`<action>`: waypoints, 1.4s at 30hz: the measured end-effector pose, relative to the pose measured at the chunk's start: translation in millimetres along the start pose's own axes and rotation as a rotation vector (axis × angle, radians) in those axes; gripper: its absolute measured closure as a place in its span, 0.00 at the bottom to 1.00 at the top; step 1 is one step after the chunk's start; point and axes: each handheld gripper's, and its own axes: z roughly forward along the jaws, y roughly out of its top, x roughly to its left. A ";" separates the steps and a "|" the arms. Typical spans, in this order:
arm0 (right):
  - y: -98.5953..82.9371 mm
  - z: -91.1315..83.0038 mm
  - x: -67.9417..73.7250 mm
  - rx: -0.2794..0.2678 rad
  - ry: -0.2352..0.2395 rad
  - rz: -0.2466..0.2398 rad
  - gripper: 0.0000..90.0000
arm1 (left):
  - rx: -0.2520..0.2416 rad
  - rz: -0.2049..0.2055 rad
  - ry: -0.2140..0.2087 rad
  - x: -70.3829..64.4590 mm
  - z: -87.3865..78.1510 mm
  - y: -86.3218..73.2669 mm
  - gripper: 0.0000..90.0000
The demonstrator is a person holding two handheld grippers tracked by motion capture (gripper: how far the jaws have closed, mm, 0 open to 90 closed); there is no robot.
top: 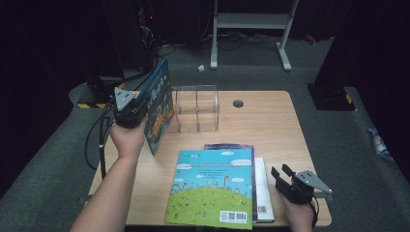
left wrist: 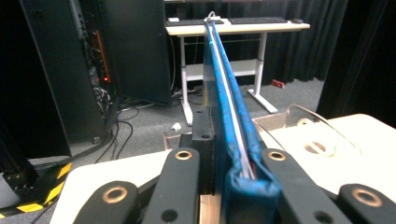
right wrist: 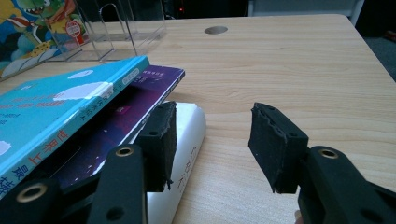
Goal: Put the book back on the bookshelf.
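upright, a blue picture book is clamped in the left gripper beside the clear acrylic book rack, seemingly for slotting; the right gripper waits wide open by the stacked books.

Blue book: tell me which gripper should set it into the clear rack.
Left. The left gripper is already shut on the blue book, held on edge right beside the clear rack. The right gripper sits open and apart, down by the stack of books at the table's near edge.
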 end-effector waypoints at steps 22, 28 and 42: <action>1.0 -2.3 -2.4 -0.010 -0.002 0.006 0.57 | -0.018 -0.045 0.060 -0.5 30.0 23.4 0.93; 0.9 -2.9 -3.3 -0.012 -0.003 0.007 0.57 | -0.018 -0.049 0.082 0.8 35.6 18.7 0.93; 0.4 -1.6 -2.1 -0.007 -0.001 0.002 0.57 | -0.040 -0.048 0.103 1.6 33.1 11.9 0.92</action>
